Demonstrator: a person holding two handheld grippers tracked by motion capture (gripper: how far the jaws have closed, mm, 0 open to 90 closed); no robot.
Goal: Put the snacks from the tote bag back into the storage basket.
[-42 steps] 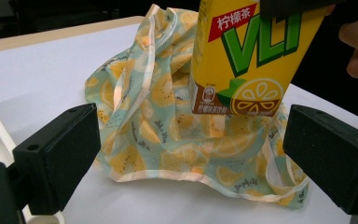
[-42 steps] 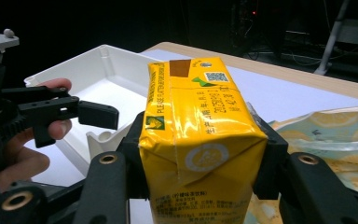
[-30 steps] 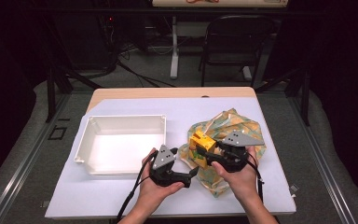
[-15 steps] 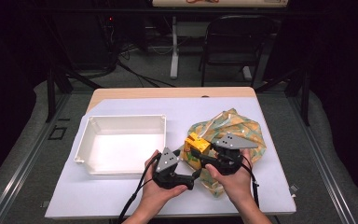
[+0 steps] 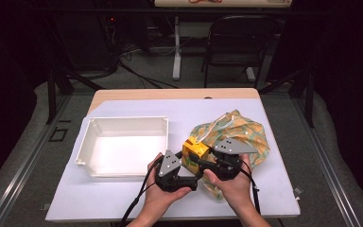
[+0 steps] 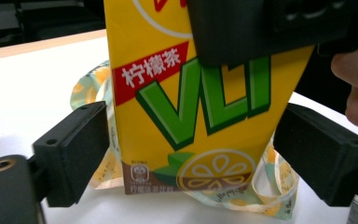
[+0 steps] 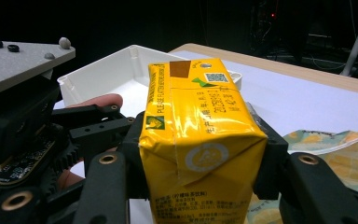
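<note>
Right hand-held gripper (image 7: 200, 163) clamped on yellow drink carton (image 7: 200, 135), left hand-held gripper (image 6: 191, 154) spread wide, flanking it

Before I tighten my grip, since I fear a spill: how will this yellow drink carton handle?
The yellow drink carton will probably dent if squeezed hard: its foil-lined card already creases between the right gripper jaws. Its glossy faces may slip. Flat-sided, it should stand rather than roll, though the floppy patterned bag beneath is poor footing.

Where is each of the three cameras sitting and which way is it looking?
High view: above the person's side, facing forward and down at white tray; both hands show.
Left gripper view: rides the left claw, facing the yellow carton; open jaws show.
Right gripper view: rides the right claw, clamping it, facing the tray.
Shared: carton, patterned bag.
</note>
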